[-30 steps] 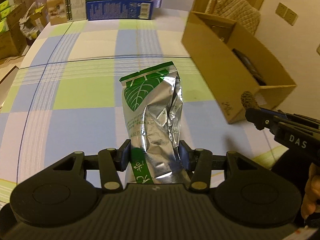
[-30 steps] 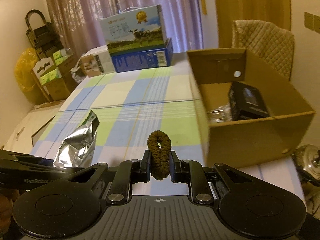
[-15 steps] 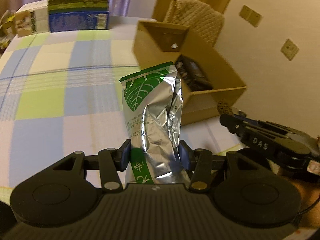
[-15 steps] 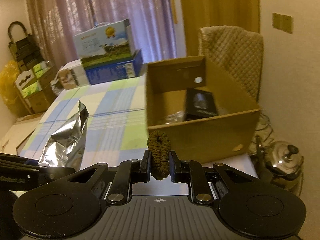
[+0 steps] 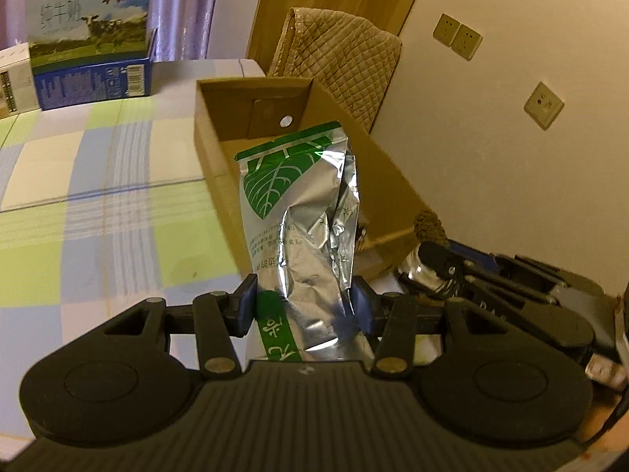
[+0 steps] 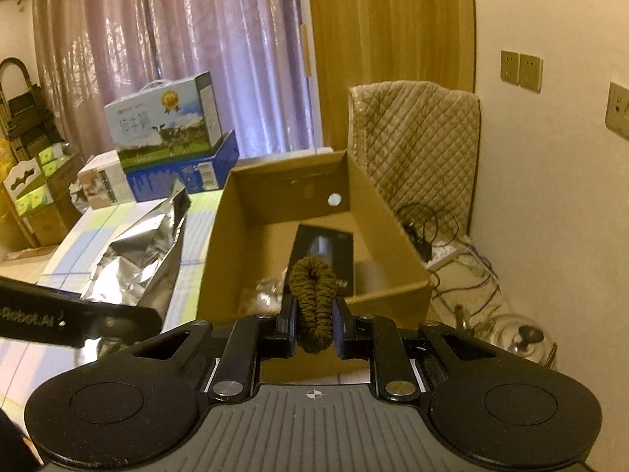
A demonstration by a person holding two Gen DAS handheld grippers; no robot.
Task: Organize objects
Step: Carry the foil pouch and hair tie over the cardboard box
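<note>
Left tool (image 5: 302, 308), blue-padded fingers pinching the lower part of a crinkled silver foil pouch with a green leaf print (image 5: 300, 212); the pouch stands upright between the pads, held in front of the near left corner of an open brown cardboard box (image 5: 220, 157). Right tool (image 6: 313, 324), fingers pressed against a dark olive-brown fabric hair scrunchie (image 6: 313, 295), held upright just at the near rim of the same box (image 6: 220, 244). Inside the box, a black rectangular carton (image 6: 326, 247) lies on the floor of the box beside a clear crumpled wrapper (image 6: 261, 291). The box rests on the right edge of a table covered by a checked cloth in pale green, blue and cream (image 5: 98, 196). At the far end of the table, a blue-and-white milk carton case printed with cows (image 6: 165, 126) sits atop a blue box. In the right wrist view the foil pouch (image 6: 145, 251) appears left of the cardboard box, above the left tool's black arm. Behind the box, a quilted beige cover (image 6: 416, 149) drapes over a chair; a metal kettle (image 6: 515, 338) stands on the floor to the right.
</note>
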